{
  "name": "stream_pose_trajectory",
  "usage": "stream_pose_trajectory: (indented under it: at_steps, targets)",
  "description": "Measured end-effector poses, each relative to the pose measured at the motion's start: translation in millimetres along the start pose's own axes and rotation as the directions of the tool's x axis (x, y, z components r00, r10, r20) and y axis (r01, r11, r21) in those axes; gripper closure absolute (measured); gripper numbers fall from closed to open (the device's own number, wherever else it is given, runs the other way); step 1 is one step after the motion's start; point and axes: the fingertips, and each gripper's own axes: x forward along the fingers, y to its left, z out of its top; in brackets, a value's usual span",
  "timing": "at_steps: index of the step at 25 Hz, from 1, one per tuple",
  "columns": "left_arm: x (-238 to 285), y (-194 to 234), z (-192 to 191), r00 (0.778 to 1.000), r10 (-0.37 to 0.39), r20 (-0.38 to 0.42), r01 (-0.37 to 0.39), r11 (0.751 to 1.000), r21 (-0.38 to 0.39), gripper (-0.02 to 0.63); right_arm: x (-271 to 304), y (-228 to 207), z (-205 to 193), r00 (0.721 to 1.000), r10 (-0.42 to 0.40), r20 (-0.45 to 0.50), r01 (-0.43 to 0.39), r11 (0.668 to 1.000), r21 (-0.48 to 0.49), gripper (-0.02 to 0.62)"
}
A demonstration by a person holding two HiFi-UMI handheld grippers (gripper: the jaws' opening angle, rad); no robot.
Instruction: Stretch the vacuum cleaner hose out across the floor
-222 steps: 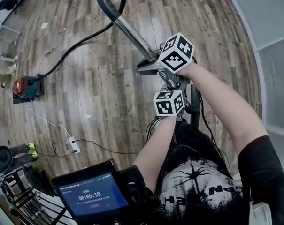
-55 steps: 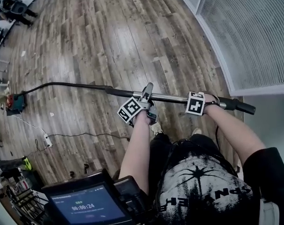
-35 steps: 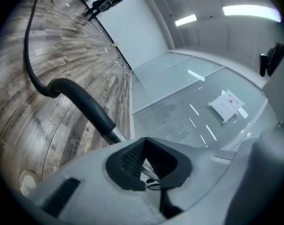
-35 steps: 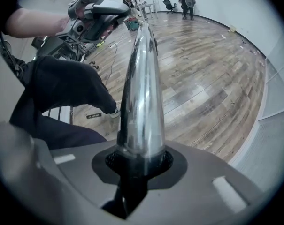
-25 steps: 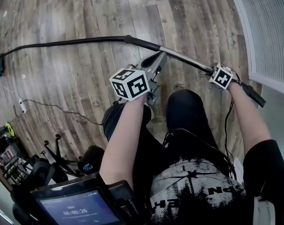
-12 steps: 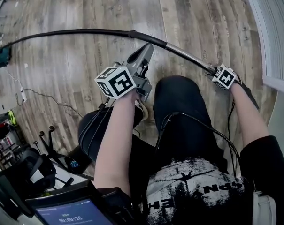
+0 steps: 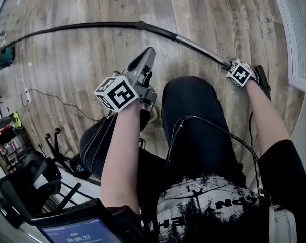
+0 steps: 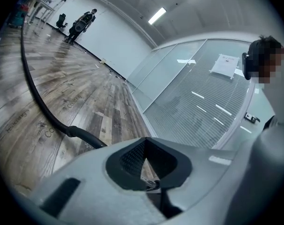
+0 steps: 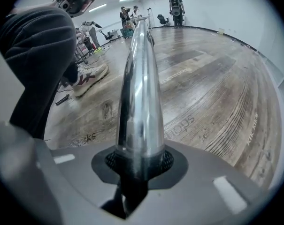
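Hose: arcs across wooden floor toward far left, not yet straight; chrome wand clamped in right hand-held gripper, left hand-held gripper clenched, empty. Could slip on slick metal, leaving slack curve.

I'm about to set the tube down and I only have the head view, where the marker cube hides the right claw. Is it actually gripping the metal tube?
Observer: Yes. In the right gripper view the right claw is clamped around the metal tube, which runs straight out from between its pads.
Operator: And the left claw? From above I only see it pointing away.
Observer: The left gripper view shows the left claw shut with nothing in it. The black hose passes beyond it, not touching it.
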Motion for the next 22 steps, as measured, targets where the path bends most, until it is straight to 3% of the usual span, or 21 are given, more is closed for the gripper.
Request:
stream_pose_trajectory:
  at_steps: [8,16,22]
  targets:
    - [5,3,-4,1.000,-0.004,0.004,0.004,1.000,-0.014,0.604,-1,2,-8,1.000,-0.016,-0.023,0.018,0.996,0.089,0.394]
    - [21,6,1,0.999,-0.047,0.007,0.047,0.998,-0.036,0.604,-41,22,-22,0.998,-0.053,-0.021,0.055,0.997,0.057,0.384]
    - [44,1,-1,0.995,-0.096,-0.016,0.096,0.995,-0.027,0.604,-75,40,-29,0.995,-0.048,0.083,0.033,0.983,0.182,0.459]
